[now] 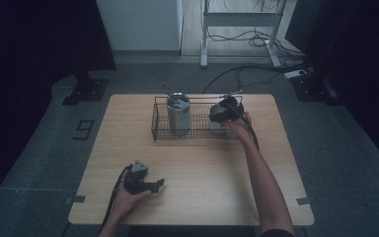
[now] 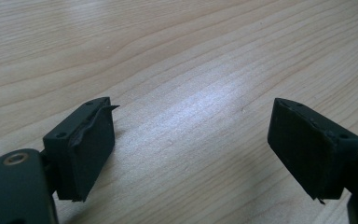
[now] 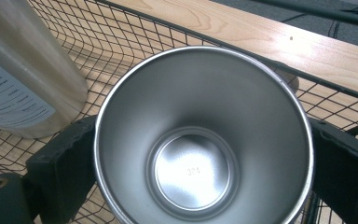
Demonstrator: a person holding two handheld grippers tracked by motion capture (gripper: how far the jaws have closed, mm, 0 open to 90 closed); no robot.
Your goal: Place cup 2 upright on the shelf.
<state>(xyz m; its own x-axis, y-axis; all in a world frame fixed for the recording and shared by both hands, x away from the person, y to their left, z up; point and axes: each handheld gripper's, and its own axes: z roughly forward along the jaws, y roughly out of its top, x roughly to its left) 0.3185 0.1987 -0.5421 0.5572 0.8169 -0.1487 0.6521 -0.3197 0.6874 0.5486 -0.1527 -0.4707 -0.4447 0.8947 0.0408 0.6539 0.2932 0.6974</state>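
Right gripper (image 1: 223, 117) is over the wire basket (image 1: 156, 118), jaws clamped on either side of a steel cup (image 3: 200, 140) — mouth facing the camera, inside the basket, near the tall tumbler (image 1: 178, 113). Left gripper (image 1: 150, 186) rests on the table (image 1: 202, 168) — jaws apart, holding nothing.

"304" stamped inside steel cup (image 3: 193, 170) bottom

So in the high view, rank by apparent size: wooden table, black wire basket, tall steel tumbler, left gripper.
1. Wooden table
2. Black wire basket
3. Tall steel tumbler and left gripper: look alike; gripper sits nearer the camera, so unranked.
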